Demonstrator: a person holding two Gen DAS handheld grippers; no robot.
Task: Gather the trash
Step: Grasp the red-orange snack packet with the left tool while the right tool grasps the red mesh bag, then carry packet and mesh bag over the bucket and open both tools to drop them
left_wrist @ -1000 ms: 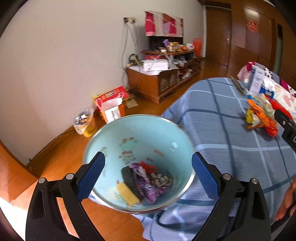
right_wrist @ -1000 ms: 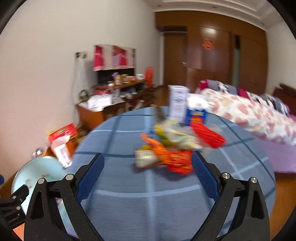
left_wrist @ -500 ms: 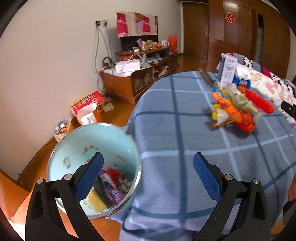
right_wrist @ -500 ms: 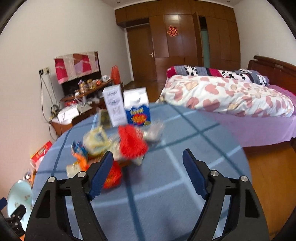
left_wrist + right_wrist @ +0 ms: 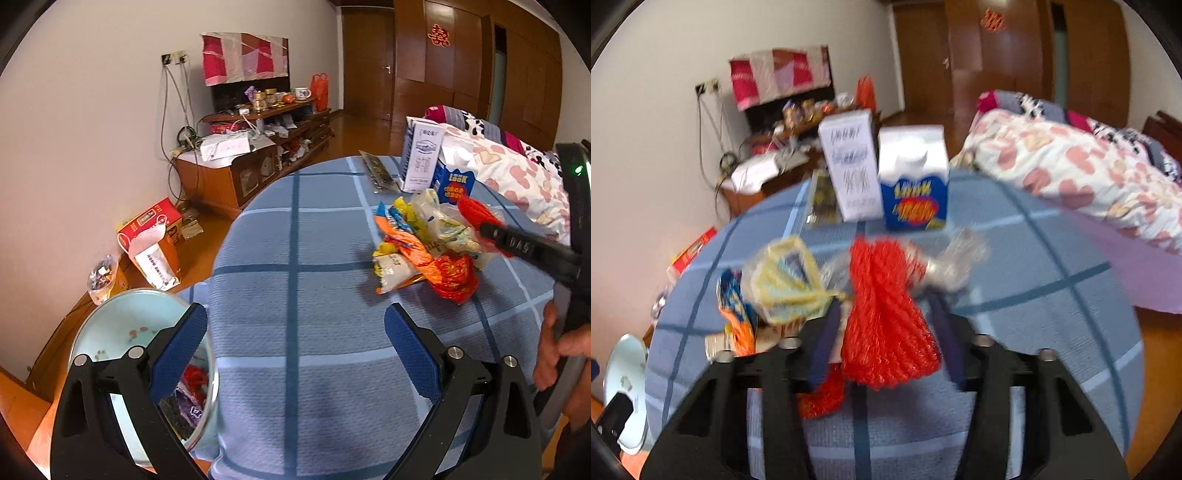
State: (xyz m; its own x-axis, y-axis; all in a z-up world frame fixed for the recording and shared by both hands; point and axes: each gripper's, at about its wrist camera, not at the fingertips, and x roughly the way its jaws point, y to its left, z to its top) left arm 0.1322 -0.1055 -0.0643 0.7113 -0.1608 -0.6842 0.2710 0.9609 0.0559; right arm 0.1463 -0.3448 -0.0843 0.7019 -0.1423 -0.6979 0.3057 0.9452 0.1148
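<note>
Right hand-held gripper (image 5: 882, 332), bottom centre of its view, jaws narrowed around red mesh netting (image 5: 886, 314); blur hides whether pads actually pinch it, cannot tell. Left hand-held gripper (image 5: 295, 339) released, jaws spread wide over blue plaid tabletop (image 5: 295, 240). Pale blue trash bin (image 5: 122, 332) at lower left, beside the tabletop edge, wrappers inside. Mid-right, trash pile (image 5: 424, 251) of orange, yellow, red wrappers. Beyond it, upper right, two cartons (image 5: 424, 162) standing upright.

Two cartons (image 5: 437, 166) are standing side by side at the table's (image 5: 295, 240) far edge. A floral quilt (image 5: 1071, 173) is lying beyond them.
</note>
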